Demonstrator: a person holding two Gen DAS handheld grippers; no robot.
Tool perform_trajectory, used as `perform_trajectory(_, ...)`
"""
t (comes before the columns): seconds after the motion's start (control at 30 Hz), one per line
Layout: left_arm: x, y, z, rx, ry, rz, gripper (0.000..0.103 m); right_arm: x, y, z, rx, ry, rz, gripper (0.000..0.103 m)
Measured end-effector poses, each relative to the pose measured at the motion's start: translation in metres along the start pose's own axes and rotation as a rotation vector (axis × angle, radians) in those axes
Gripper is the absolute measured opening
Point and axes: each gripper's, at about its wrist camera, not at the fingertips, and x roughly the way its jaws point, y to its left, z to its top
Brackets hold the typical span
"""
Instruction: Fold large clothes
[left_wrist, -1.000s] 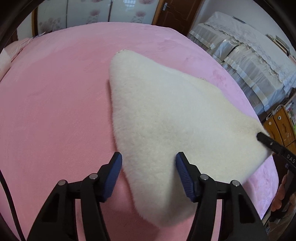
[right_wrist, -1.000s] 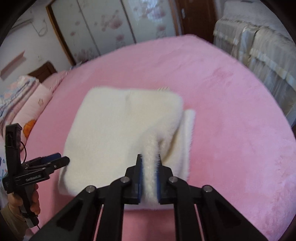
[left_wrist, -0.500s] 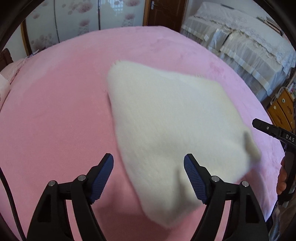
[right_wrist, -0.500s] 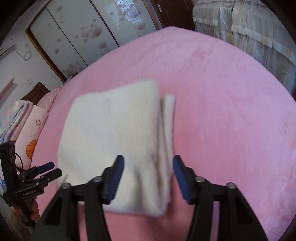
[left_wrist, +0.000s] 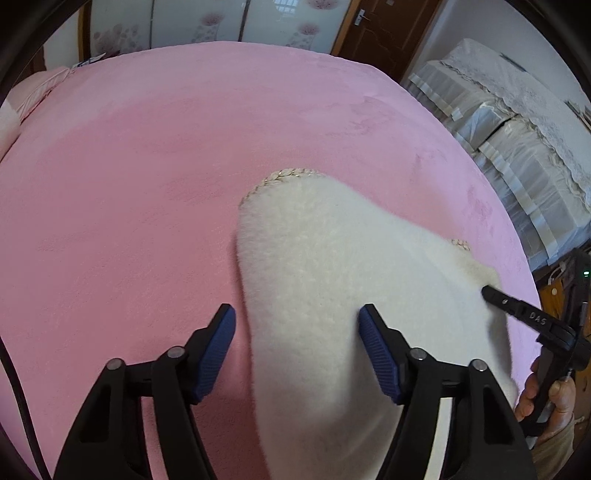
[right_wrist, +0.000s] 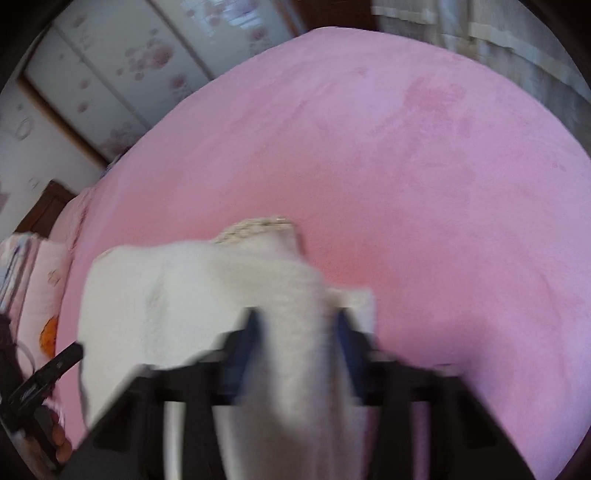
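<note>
Right tongs (right_wrist: 295, 336) lowered astride garment (left_wrist: 332, 295) | left tongs (left_wrist: 295, 347) spread, level

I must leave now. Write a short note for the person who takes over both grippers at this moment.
Left gripper: open, holding nothing, straddling the near left edge of the folded white fleece garment.
Right gripper: blurred; its fingers sit around a raised ridge of fleece; grip unclear.
The garment lies folded on the pink bed cover.
Left to do: the next fold and flattening it.

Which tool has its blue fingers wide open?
The left tool: a wide gap, straddling the white garment's edge. The right tool has a bunch between its fingers.
</note>
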Motion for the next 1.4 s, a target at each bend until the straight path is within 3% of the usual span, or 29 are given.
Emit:
perform_trajectory(0.07, 0.002, -0.001, -0.003, 0.015, -0.001, -0.001, 0.063, -0.010, 0.000, -0.005, -0.016, -0.050, -0.027, 0.013)
perform_trajectory(0.2, 0.014, 0.001, -0.011, -0.039, 0.019, -0.025, 0.064, 0.010, -0.019, -0.018, 0.047, -0.002, -0.022, 0.016)
perform_trajectory(0.27, 0.011, 0.004, -0.013, -0.051, 0.008, -0.028, 0.064, 0.003, -0.021, -0.018, 0.065, -0.008, -0.024, 0.024)
perform_trajectory(0.3, 0.008, 0.007, -0.017, -0.043, 0.004, -0.025, 0.064, -0.003, -0.021, -0.018, 0.068, -0.015, -0.039, 0.037)
perform_trajectory(0.33, 0.004, 0.006, -0.018, -0.031, -0.001, -0.017, 0.064, -0.011, -0.021, -0.018, 0.064, -0.029, -0.047, 0.042)
perform_trajectory(0.57, -0.032, -0.007, -0.031, 0.065, -0.041, 0.048, 0.064, -0.064, -0.015, -0.035, 0.028, -0.111, -0.020, 0.042)
perform_trajectory(0.77, -0.078, -0.019, -0.054, 0.126, -0.087, 0.040, 0.065, -0.114, -0.007, -0.050, 0.017, -0.152, 0.008, 0.043)
perform_trajectory(1.07, -0.134, -0.037, -0.089, 0.181, -0.030, 0.039, 0.066, -0.171, 0.013, -0.080, -0.064, -0.157, 0.061, 0.053)
perform_trajectory(1.1, -0.141, -0.040, -0.093, 0.194, -0.037, 0.044, 0.066, -0.177, 0.015, -0.083, -0.077, -0.154, 0.067, 0.059)
perform_trajectory(1.13, -0.145, -0.043, -0.097, 0.204, -0.040, 0.047, 0.068, -0.180, 0.016, -0.085, -0.087, -0.153, 0.074, 0.068)
perform_trajectory(1.23, -0.158, -0.049, -0.104, 0.210, -0.023, 0.017, 0.084, -0.195, 0.023, -0.094, -0.140, -0.173, 0.034, 0.072)
perform_trajectory(1.4, -0.164, -0.046, -0.100, 0.170, 0.028, -0.047, 0.085, -0.204, 0.029, -0.097, -0.177, -0.143, -0.025, 0.073)
